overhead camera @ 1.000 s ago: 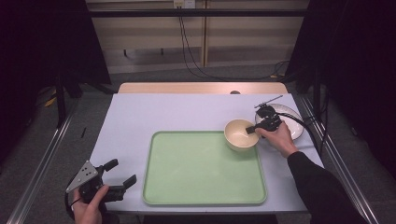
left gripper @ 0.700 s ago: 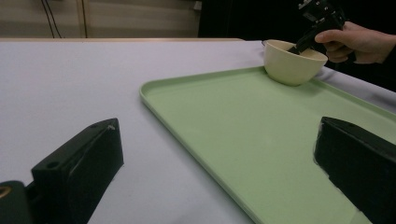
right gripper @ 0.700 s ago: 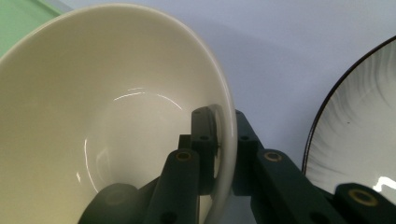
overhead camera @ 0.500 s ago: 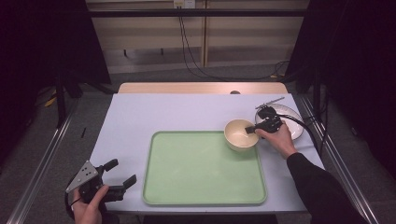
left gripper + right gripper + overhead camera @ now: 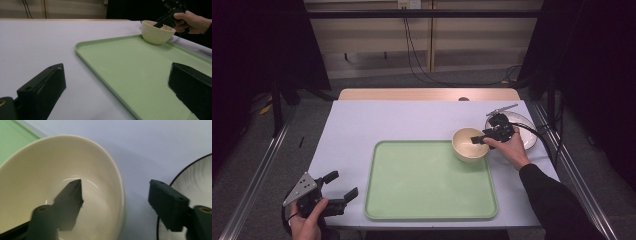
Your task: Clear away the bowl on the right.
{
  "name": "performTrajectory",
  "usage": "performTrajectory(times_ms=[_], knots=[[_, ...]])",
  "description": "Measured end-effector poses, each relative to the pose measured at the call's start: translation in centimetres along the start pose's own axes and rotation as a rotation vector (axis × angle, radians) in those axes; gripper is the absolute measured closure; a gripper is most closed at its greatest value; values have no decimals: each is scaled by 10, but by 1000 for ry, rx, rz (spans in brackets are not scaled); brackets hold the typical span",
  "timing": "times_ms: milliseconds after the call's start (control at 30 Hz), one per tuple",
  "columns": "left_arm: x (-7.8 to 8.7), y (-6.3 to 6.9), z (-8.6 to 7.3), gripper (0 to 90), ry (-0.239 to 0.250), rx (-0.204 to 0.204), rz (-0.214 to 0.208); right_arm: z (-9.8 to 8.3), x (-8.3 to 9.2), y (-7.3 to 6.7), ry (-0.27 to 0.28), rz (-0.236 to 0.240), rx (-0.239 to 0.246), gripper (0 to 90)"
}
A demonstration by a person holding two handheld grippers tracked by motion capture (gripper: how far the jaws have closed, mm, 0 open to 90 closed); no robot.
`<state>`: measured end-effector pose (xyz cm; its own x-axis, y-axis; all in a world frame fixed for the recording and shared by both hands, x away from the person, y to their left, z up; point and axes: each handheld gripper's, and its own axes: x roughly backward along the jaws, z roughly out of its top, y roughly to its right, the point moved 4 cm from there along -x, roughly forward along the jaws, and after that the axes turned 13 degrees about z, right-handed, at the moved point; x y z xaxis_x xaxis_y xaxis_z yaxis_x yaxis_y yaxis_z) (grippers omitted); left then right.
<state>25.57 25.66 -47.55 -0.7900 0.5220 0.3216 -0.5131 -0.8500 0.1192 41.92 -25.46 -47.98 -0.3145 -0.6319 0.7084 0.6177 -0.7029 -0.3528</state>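
Observation:
A cream bowl (image 5: 469,145) (image 5: 157,32) (image 5: 50,170) sits on the far right corner of a pale green tray (image 5: 427,185) (image 5: 140,70). My right gripper (image 5: 484,137) (image 5: 116,187) is open and straddles the bowl's right rim, one jaw inside the bowl and the other outside, apart from the wall. The bowl is empty. My left gripper (image 5: 346,183) (image 5: 117,68) is open and holds nothing, low over the table's near left corner, pointing toward the tray's left edge.
A white plate (image 5: 524,131) (image 5: 197,185) with a dark rim lies on the table just right of the bowl, under my right hand. The pale table top (image 5: 377,125) stretches bare left of and behind the tray. Cables hang behind the table.

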Motion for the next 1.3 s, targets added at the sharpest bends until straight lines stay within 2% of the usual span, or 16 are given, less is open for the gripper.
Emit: performTrajectory(times_ms=[67,100,233,300,400,533,633,800,933,1033,1067,1200,1300], knots=[[0,0,0,14,1,4,-2,1,-1,-1,10,12,1,199],[0,0,0,14,0,4,-2,2,-1,-1,34,14,-1,151],[0,0,0,14,1,4,-8,3,2,-1,52,16,-12,86],[0,0,0,14,1,3,-7,4,4,-2,68,35,11,32],[0,0,0,14,0,2,-5,5,6,-3,97,51,21,29],[0,0,0,14,1,3,-7,6,9,-3,117,40,24,42],[0,0,0,14,-1,2,-3,6,11,-5,151,35,46,31],[0,1,0,14,5,14,3,6,18,-6,201,-27,73,33],[0,0,0,14,0,4,1,2,22,-9,217,-42,88,24],[0,0,0,14,2,4,1,0,26,-12,228,-22,110,23],[0,-1,0,14,-3,-7,-4,-1,28,-13,228,-26,110,20],[0,0,0,14,-2,-4,2,-4,35,-13,218,-46,92,21],[0,0,0,14,1,4,2,-7,42,-15,238,-30,101,20]])
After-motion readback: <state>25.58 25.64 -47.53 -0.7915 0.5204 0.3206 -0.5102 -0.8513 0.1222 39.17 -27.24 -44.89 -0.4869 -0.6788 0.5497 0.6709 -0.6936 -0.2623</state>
